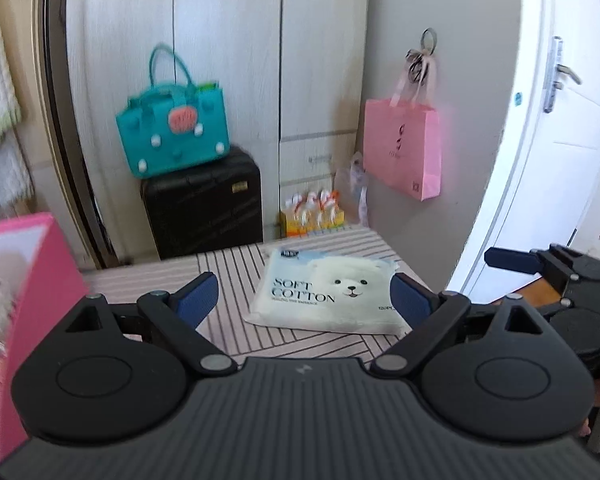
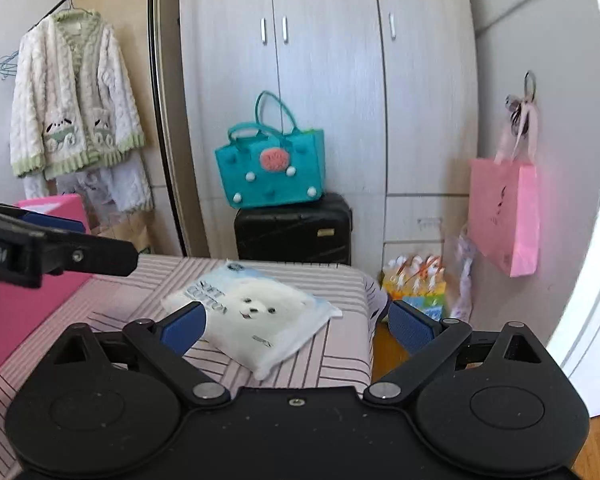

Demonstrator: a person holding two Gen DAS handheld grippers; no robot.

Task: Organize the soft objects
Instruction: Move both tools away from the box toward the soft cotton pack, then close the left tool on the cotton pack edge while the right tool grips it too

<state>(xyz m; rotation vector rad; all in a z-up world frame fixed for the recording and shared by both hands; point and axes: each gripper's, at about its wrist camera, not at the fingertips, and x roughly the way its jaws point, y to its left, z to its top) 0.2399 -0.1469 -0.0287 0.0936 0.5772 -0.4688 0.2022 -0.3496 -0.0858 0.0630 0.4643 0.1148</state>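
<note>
Wardrobe (image 2: 324,80): we see its pale doors shut behind everything; it takes no part in this step.
Table (image 1: 228,268): we look down on a striped cloth covering it; its far right corner drops to bare floor.
Pink box (image 1: 32,280): it stands at the left edge of the table, open side toward us. Something white and furry shows inside, likely a plush toy, though we cannot tell more. We judge this the likely place for the soft things.
Suitcase (image 2: 294,228): black, on the floor beyond the table, shut.
Teal bag (image 2: 272,168): it sits on top of the suitcase; we cannot see what it holds.
Pink paper bag (image 2: 508,216): it hangs from a hook on the wall to the right, its contents hidden.
Cotton pack (image 1: 332,292): the task's thing lies flat near the far right corner of the table, apart from the pink box.
Left gripper (image 1: 304,296): our fingers stand wide apart and empty, with the pack ahead of them and the right pad (image 1: 412,300) near its edge.
Right gripper (image 2: 296,320): fingers are likewise spread and hold nothing, with the pack ahead between them.
Risk, slipping: the wrapper looks smooth and the filling soft, so a shallow pinch may catch only film and let it slide out.
Risk, edge: a push from our fingers could send the pack off the near corner onto the floor.
Risk, crowding: both grippers aim at one pack and could knock together.
</note>
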